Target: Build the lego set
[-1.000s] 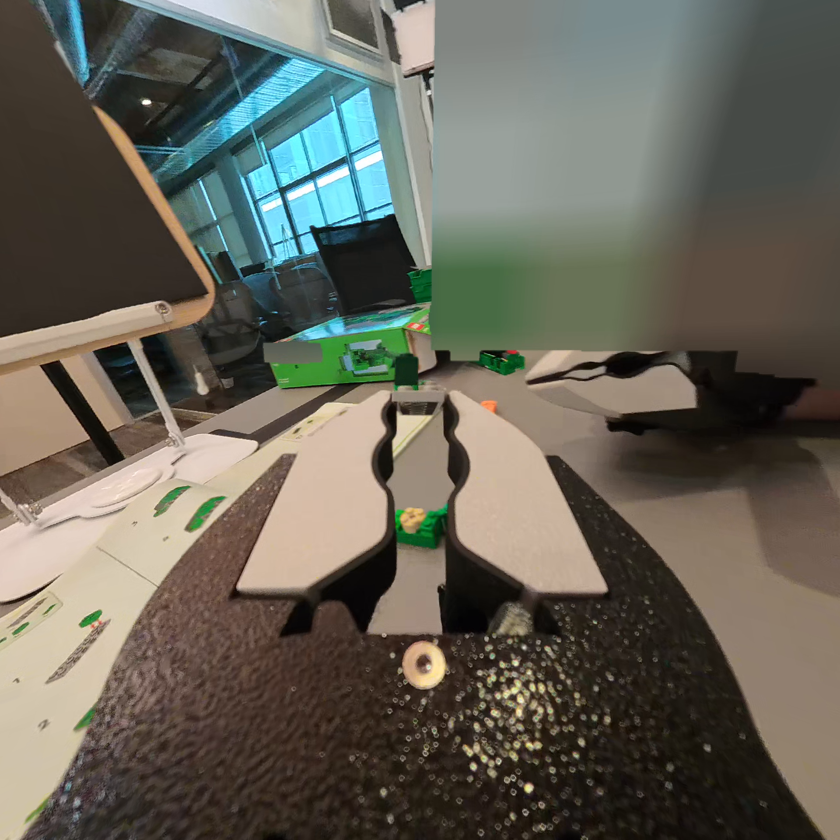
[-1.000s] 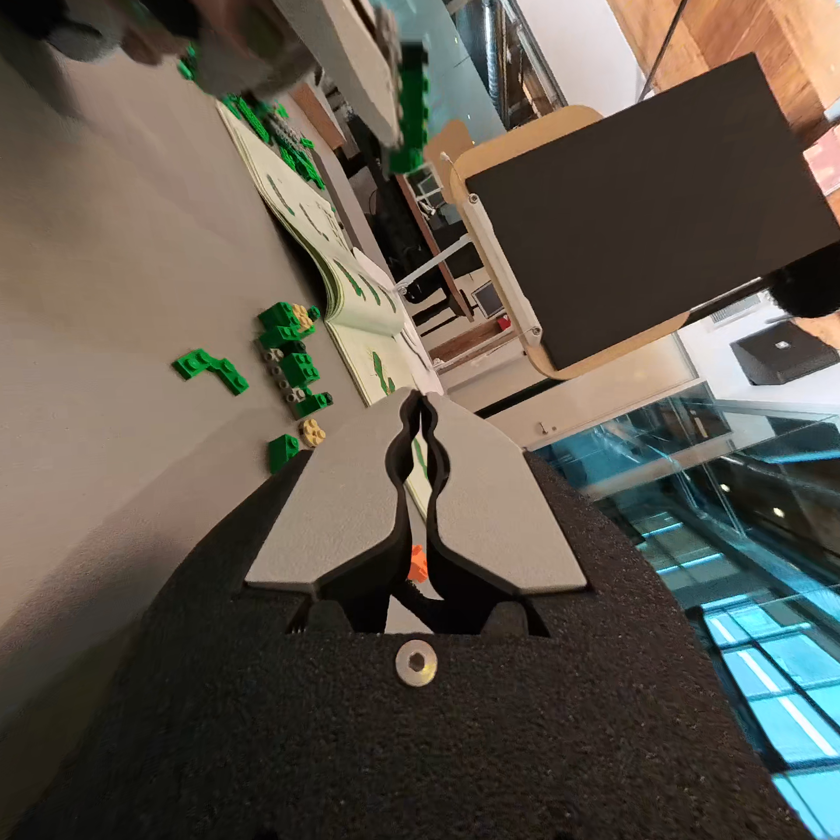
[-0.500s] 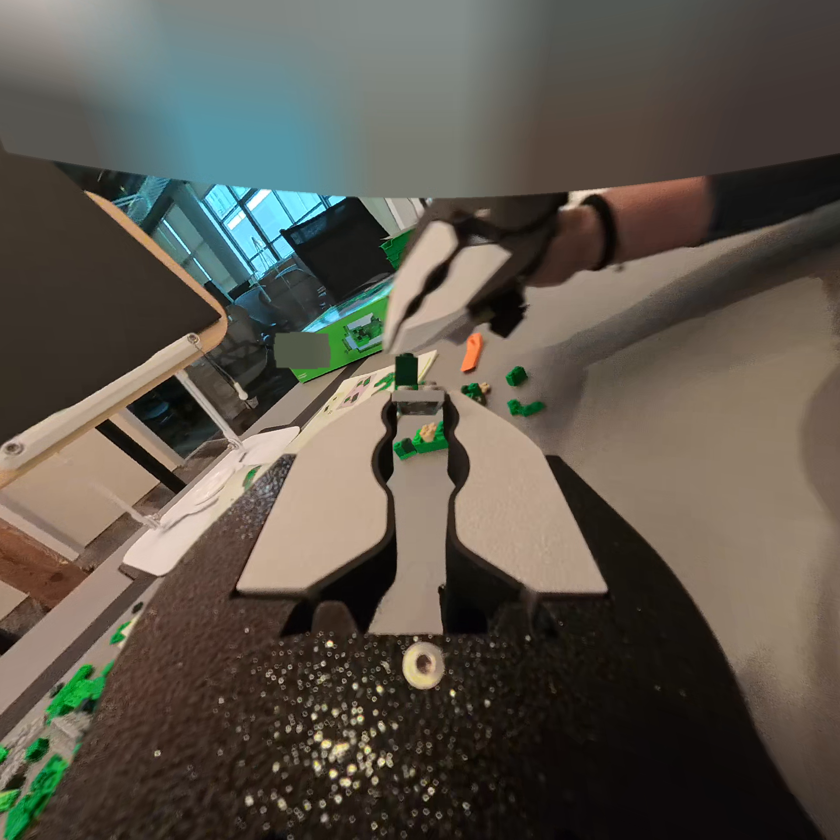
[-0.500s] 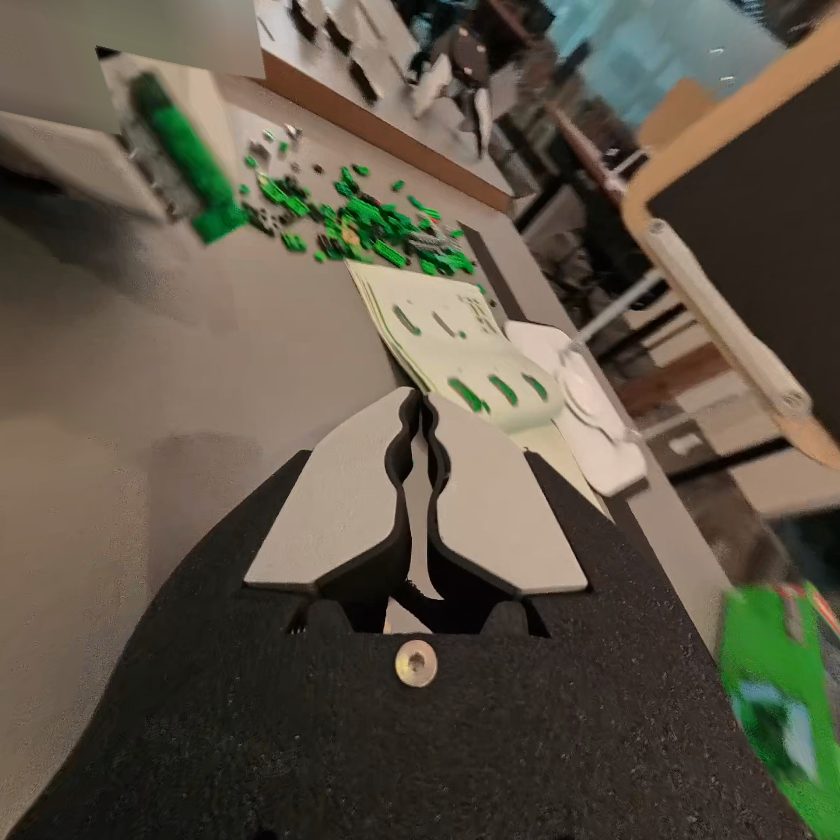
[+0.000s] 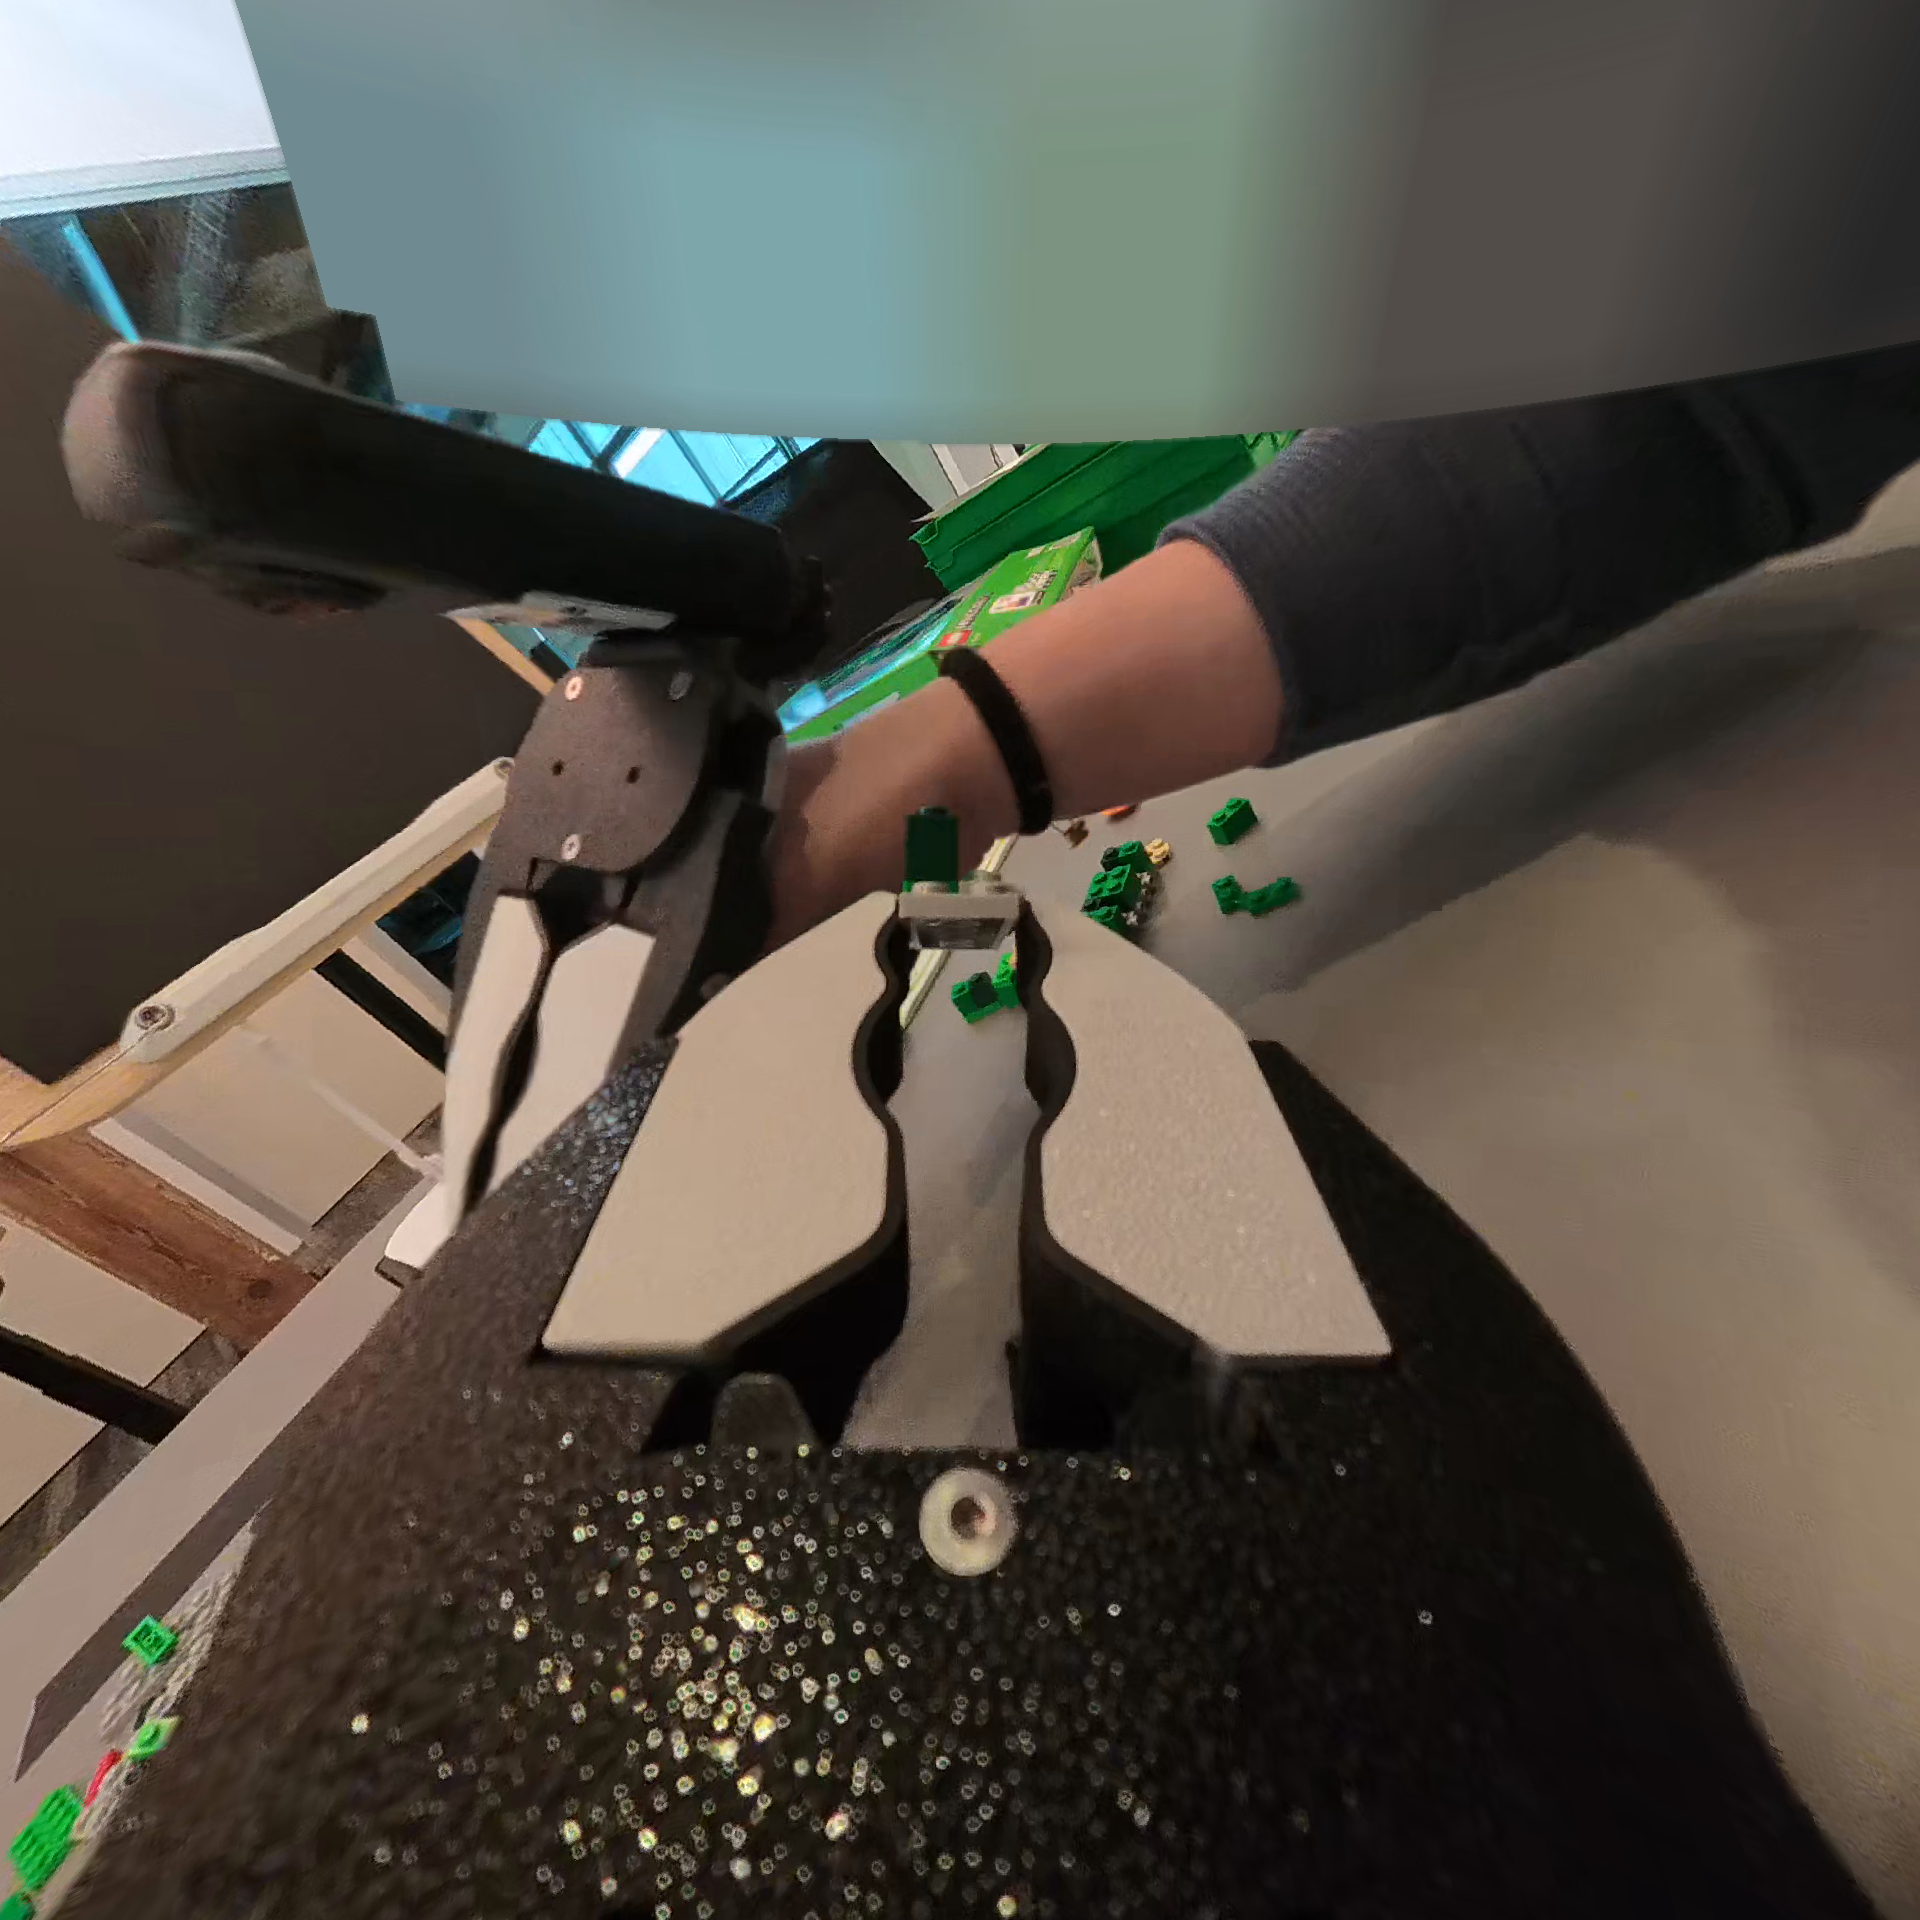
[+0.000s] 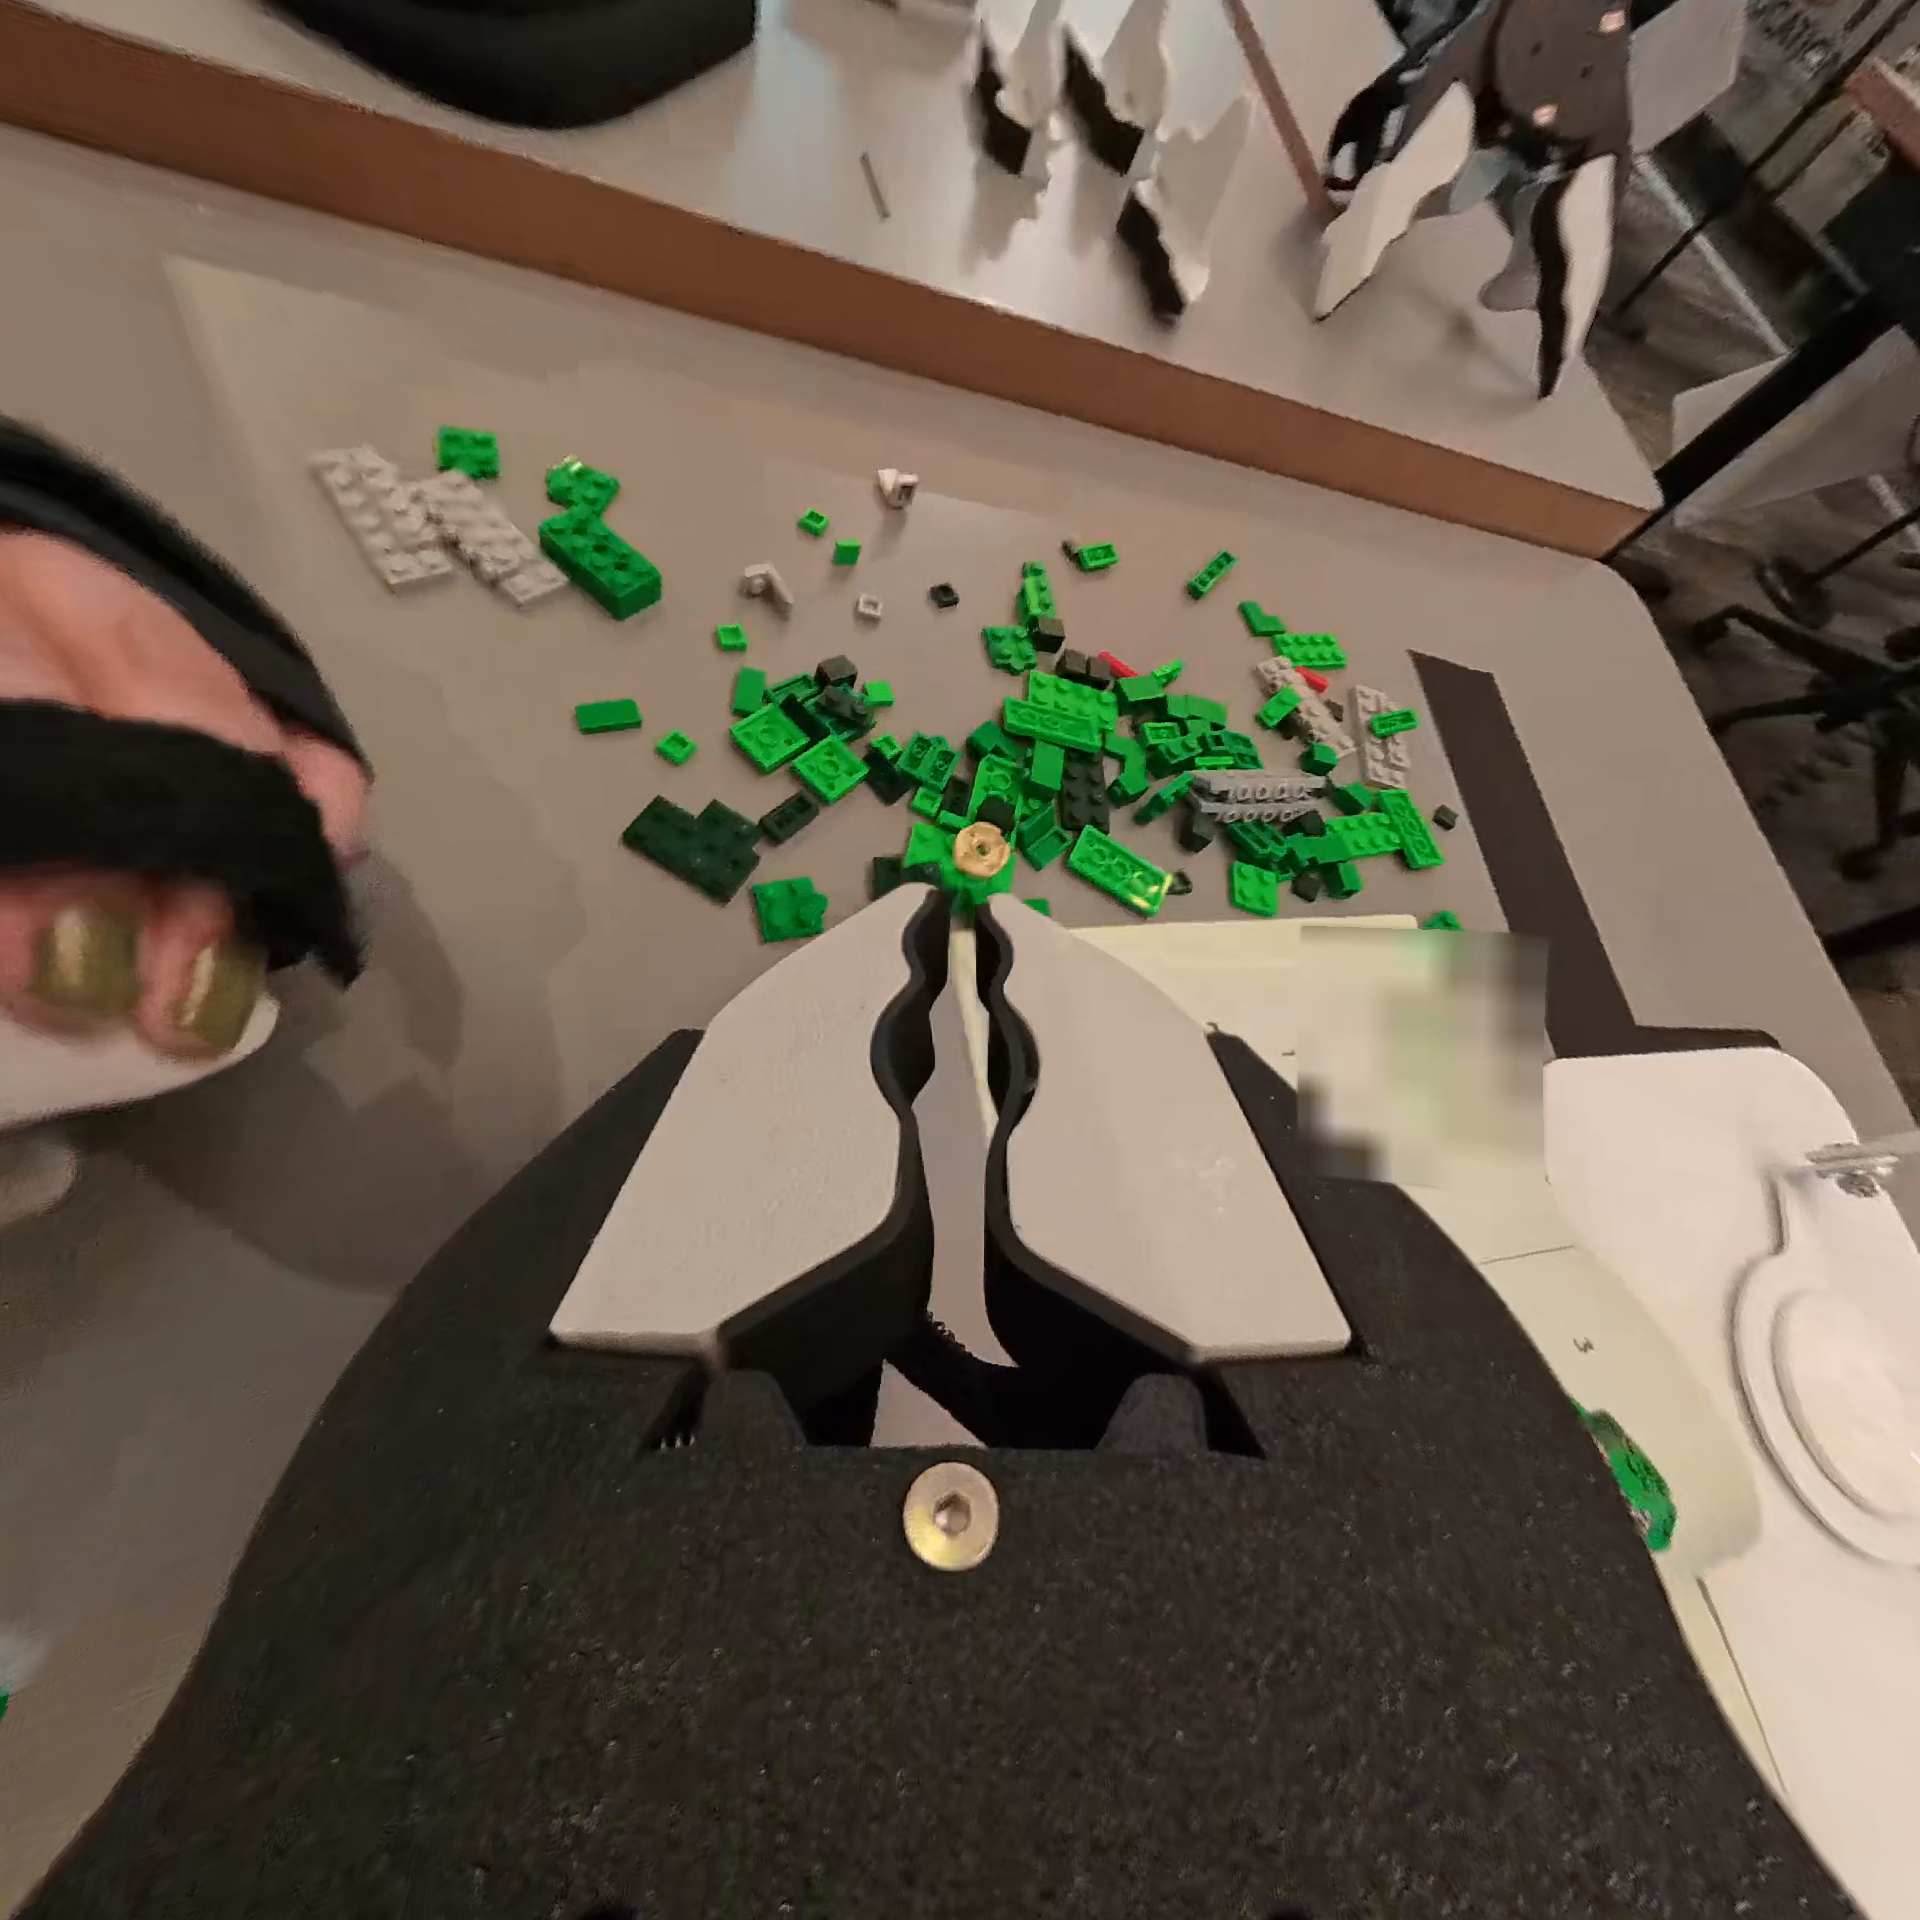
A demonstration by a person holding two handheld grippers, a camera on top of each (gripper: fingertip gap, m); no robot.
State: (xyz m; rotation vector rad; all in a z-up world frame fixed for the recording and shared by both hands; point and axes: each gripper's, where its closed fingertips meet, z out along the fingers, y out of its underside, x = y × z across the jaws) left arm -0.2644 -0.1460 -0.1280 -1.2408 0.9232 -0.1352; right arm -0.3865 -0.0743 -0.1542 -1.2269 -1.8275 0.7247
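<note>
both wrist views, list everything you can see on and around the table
grey plate with dark green brick: one small assembly, clamped at the left hand-held gripper's tips
loose brick pile: many, mostly green with some grey and dark green, spread on the table beyond the right hand-held gripper
small brick cluster: a few, green with tan, on the table past the left hand-held gripper
instruction booklet: one, pale, beside the pile
white stand base: one, at the table's right edge
green box: one, behind the forearm
table: one, grey
left hand-held gripper: shut on the assembly
right hand-held gripper: tips nearly together, nothing between them
person's forearm: one, dark wristband
</note>
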